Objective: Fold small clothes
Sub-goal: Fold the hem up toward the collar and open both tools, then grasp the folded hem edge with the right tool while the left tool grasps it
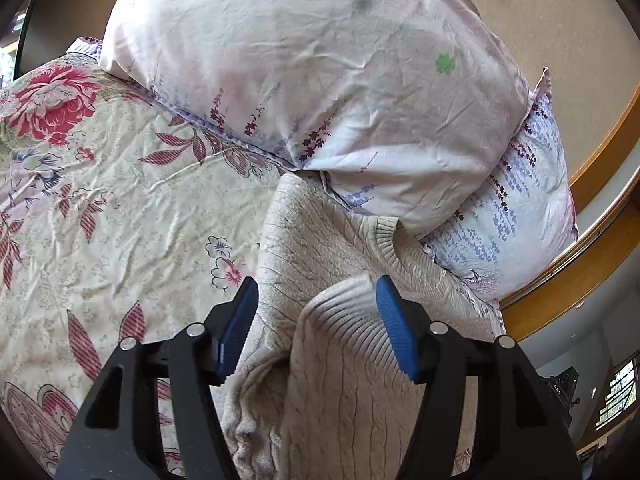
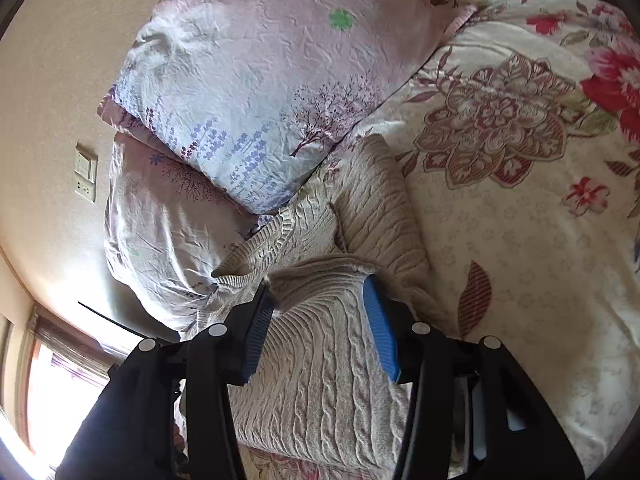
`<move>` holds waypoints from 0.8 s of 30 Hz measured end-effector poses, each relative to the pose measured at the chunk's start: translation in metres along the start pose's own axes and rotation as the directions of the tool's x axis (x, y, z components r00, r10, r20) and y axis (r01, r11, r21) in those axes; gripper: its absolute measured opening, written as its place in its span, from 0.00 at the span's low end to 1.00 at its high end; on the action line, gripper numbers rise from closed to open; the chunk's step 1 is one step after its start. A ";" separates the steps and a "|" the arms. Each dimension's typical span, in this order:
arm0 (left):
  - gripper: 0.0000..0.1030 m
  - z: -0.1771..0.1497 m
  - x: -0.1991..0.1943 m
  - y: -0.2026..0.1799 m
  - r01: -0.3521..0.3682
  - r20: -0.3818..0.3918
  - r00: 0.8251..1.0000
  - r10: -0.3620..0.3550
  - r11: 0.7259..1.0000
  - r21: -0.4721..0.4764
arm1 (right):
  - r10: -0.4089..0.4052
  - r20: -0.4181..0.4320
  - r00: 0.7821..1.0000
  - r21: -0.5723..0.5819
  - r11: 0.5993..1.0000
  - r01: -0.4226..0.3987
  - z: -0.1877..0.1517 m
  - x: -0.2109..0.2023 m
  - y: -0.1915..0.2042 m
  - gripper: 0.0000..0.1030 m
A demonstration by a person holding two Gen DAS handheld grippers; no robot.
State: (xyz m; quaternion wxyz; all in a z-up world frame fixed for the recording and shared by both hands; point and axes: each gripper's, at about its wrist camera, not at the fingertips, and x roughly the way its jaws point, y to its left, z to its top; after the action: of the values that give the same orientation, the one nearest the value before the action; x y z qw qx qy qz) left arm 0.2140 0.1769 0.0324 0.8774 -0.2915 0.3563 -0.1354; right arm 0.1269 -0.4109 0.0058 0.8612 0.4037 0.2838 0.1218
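Note:
A cream cable-knit sweater [image 1: 320, 240] lies on the flowered bedspread [image 1: 120, 220], its neck end against the pillows. In the left wrist view my left gripper [image 1: 316, 280] is open. A folded-over ribbed cuff [image 1: 344, 312] lies between its blue pads and rests against the right one, while the left pad stands apart from the knit. In the right wrist view the sweater [image 2: 320, 380] runs under my right gripper [image 2: 318, 282], which is open too. A ribbed edge of the knit [image 2: 320, 276] lies loosely across the gap between its pads.
Two pale flowered pillows [image 1: 320, 80] are stacked at the head of the bed, touching the sweater's top; they also appear in the right wrist view [image 2: 260, 80]. Wooden trim [image 1: 600, 160] borders the bed. A wall switch [image 2: 86, 178] and a bright window [image 2: 60, 380] are at the left.

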 end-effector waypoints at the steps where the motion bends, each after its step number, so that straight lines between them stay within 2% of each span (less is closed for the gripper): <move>1: 0.59 0.002 -0.004 0.000 0.001 0.000 1.000 -0.001 1.000 0.010 | -0.025 0.017 1.000 -0.029 0.999 0.025 0.002 -0.005 0.003 0.47; 5: 0.59 0.008 -0.013 -0.006 -0.015 -0.005 1.000 0.016 0.991 0.131 | -0.098 0.078 0.992 -0.198 0.974 0.111 0.011 -0.015 0.020 0.47; 7: 0.59 0.006 -0.014 -0.015 -0.019 -0.005 1.000 0.021 0.974 0.227 | -0.156 0.100 0.983 -0.325 0.928 0.181 0.013 -0.011 0.032 0.50; 8: 0.59 0.003 -0.013 -0.020 -0.022 -0.003 1.000 0.023 0.960 0.281 | -0.192 0.120 0.974 -0.397 0.890 0.225 0.013 -0.009 0.038 0.55; 9: 0.59 0.001 -0.012 -0.026 -0.032 0.003 0.999 0.033 0.941 0.336 | -0.213 0.141 0.967 -0.455 0.854 0.254 0.013 -0.006 0.043 0.66; 11: 0.61 -0.005 -0.010 -0.037 -0.045 0.013 0.999 0.043 0.899 0.436 | -0.242 0.174 0.955 -0.550 0.780 0.298 0.011 -0.004 0.050 0.71; 12: 0.64 -0.007 -0.008 -0.043 -0.050 0.007 0.999 0.053 0.877 0.477 | -0.251 0.169 0.953 -0.580 0.756 0.302 0.012 -0.003 0.052 0.74; 13: 0.71 -0.009 -0.005 -0.049 -0.053 -0.006 0.998 0.066 0.857 0.513 | -0.255 0.147 0.956 -0.598 0.747 0.292 0.014 -0.002 0.054 0.84; 15: 0.76 -0.011 0.005 -0.054 -0.043 -0.049 0.995 0.084 0.834 0.549 | -0.257 0.088 0.962 -0.586 0.768 0.259 0.023 -0.001 0.054 0.99; 17: 0.76 -0.007 0.018 -0.054 -0.026 -0.103 0.990 0.096 0.842 0.539 | -0.220 0.020 0.975 -0.569 0.800 0.192 0.034 0.001 0.053 0.99; 18: 0.75 -0.005 0.024 -0.053 -0.020 -0.126 0.987 0.102 0.848 0.529 | -0.196 0.008 0.981 -0.572 0.803 0.165 0.037 0.002 0.054 0.98; 20: 0.70 -0.002 0.035 -0.051 -0.008 -0.165 0.980 0.107 0.860 0.511 | -0.214 0.008 0.977 -0.608 0.775 0.175 0.041 0.008 0.057 0.80; 21: 0.60 -0.001 0.040 -0.050 -0.002 -0.184 0.977 0.110 0.863 0.506 | -0.239 -0.005 0.971 -0.622 0.761 0.184 0.042 0.014 0.057 0.67; 22: 0.51 -0.001 0.044 -0.050 0.004 -0.201 0.973 0.114 0.862 0.507 | -0.252 -0.029 0.967 -0.628 0.757 0.178 0.044 0.021 0.055 0.59; 24: 0.39 -0.003 0.052 -0.051 0.005 -0.219 0.967 0.129 0.852 0.523 | -0.258 -0.080 0.963 -0.628 0.763 0.152 0.045 0.034 0.051 0.54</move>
State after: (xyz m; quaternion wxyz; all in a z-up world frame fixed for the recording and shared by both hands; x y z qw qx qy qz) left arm 0.2472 0.1124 0.0338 0.8761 -0.0128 0.4218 -0.2330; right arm 0.1817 -0.3915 0.0543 0.9276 0.0555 0.3400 0.1449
